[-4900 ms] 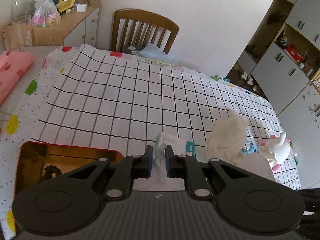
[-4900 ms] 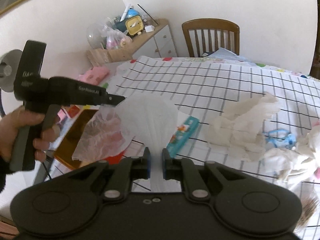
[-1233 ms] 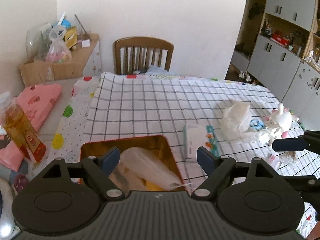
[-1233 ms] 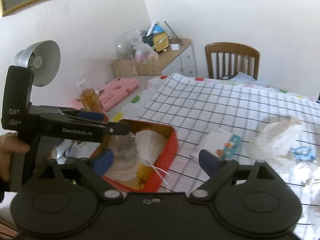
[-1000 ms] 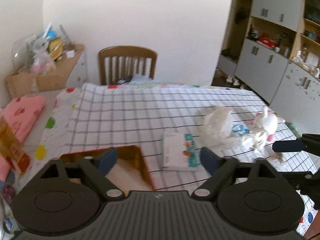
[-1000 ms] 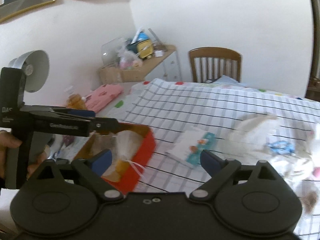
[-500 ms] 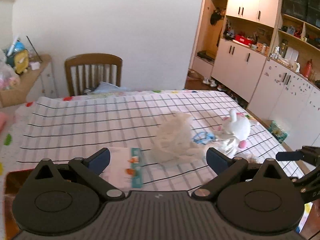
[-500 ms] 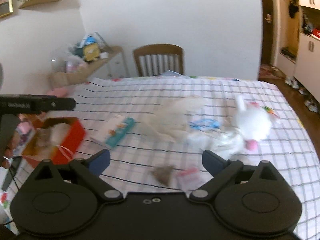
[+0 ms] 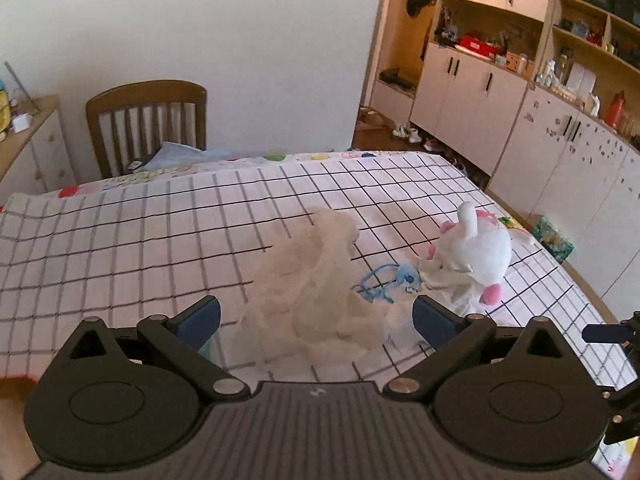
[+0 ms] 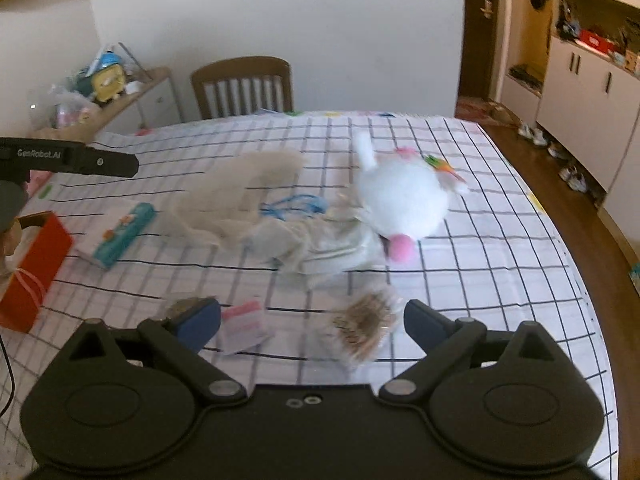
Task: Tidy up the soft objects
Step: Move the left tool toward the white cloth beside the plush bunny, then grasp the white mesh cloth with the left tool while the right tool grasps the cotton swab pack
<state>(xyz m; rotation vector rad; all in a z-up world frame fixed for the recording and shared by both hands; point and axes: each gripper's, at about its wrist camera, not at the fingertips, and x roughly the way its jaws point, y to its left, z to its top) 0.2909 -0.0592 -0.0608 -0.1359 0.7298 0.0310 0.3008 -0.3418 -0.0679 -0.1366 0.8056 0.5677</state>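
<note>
— Hovering both claws wide open and empty, we are picking the next soft thing. The left gripper (image 9: 316, 318) is facing the crumpled cloth (image 9: 316, 280) just ahead.

— The right gripper (image 10: 312, 320) is looking past the white plush toy (image 10: 400, 196); next, we are probably closing on one.

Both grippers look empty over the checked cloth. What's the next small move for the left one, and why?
Probably lower the left gripper onto the crumpled white cloth and close. Its jaws are wide open and empty, and that cloth lies loose on the tablecloth directly ahead between the fingers, nearer than the white plush toy. The right gripper is also open, over small packets.
</note>
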